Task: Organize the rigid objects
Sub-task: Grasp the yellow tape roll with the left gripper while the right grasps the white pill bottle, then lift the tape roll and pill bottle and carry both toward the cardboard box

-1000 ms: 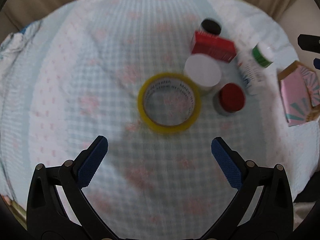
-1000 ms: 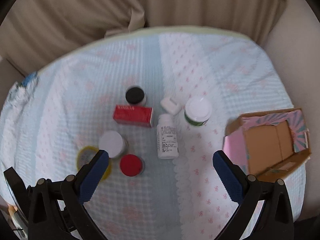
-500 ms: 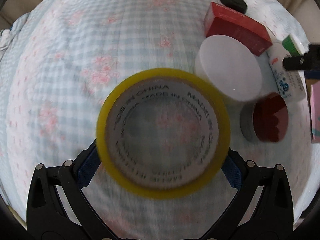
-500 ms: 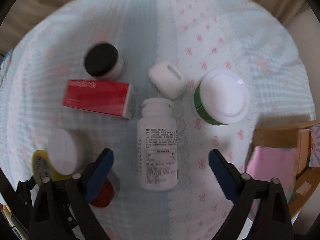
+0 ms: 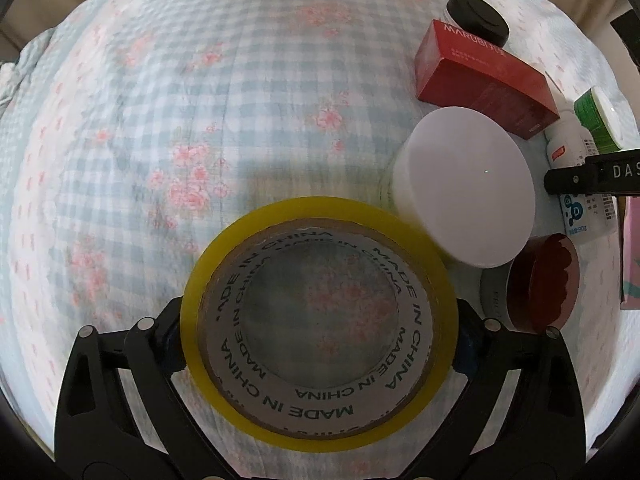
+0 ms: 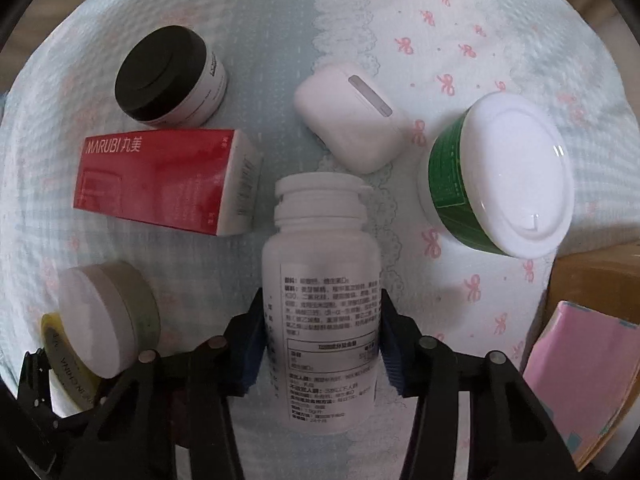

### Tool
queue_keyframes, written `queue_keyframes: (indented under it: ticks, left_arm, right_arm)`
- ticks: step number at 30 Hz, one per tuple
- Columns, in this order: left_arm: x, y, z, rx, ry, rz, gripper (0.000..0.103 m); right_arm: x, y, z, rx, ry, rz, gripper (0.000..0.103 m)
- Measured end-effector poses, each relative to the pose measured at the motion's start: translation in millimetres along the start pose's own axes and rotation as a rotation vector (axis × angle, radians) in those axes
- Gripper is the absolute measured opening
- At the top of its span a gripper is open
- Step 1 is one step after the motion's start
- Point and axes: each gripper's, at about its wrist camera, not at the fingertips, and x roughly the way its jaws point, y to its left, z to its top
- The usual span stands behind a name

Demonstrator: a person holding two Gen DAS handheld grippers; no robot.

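My left gripper (image 5: 318, 330) is shut on a yellow tape roll (image 5: 320, 408) lying flat on the checked cloth (image 5: 200, 120); its blue pads press the roll's two sides. My right gripper (image 6: 322, 338) is shut on a white pill bottle (image 6: 322, 280) lying on its side, cap pointing away. The tape roll also shows in the right wrist view (image 6: 52, 336) at the lower left, half hidden behind a white-lidded jar (image 6: 100, 316).
Around the bottle lie a red MARUBI box (image 6: 160, 180), a black-lidded jar (image 6: 168, 76), a white earbud case (image 6: 352, 116) and a green jar (image 6: 500, 180). A red-lidded tin (image 5: 544, 280) sits right of the tape. A pink open box (image 6: 580, 372) is at the right.
Both grippers came down onto the cloth. The left one closed on the tape roll and the right one closed on the white pill bottle.
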Motion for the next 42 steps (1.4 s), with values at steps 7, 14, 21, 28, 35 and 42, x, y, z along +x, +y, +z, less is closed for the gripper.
queue_keyframes:
  ticks: [7,14,21,28,35,42]
  left_arm:
    - [-7.5,5.2,10.8,0.007,-0.009,0.009,0.097]
    - [-42.5,12.3,1.1,-0.013,-0.047,0.015,0.097]
    - [-99.2,27.3,-4.2,-0.017,-0.101,0.02,0.097]
    - [-181.6,26.0,0.5,-0.007,-0.178,0.006,0.097]
    - [-269.9,12.6,4.6,-0.02,-0.24,-0.007,0.097]
    - [-330.6,-49.5,-2.0,0.019,-0.291,-0.027,0.097]
  right_arm:
    - [-1.4,5.6,-6.3,0.011,-0.003,-0.001,0.046]
    - [-4.6,0.8,-15.8,0.022,-0.034,0.002,0.046]
    - [-39.2,-4.2,-34.1,0.028,-0.093,0.003,0.046]
    - [-120.8,-4.7,-64.7,0.036,-0.167,0.057,0.046]
    - [-204.6,-18.6,-99.3,0.059,-0.208,0.158,0.046]
    - [-269.8,-58.1,-129.2,0.079,-0.288,0.184,0.046]
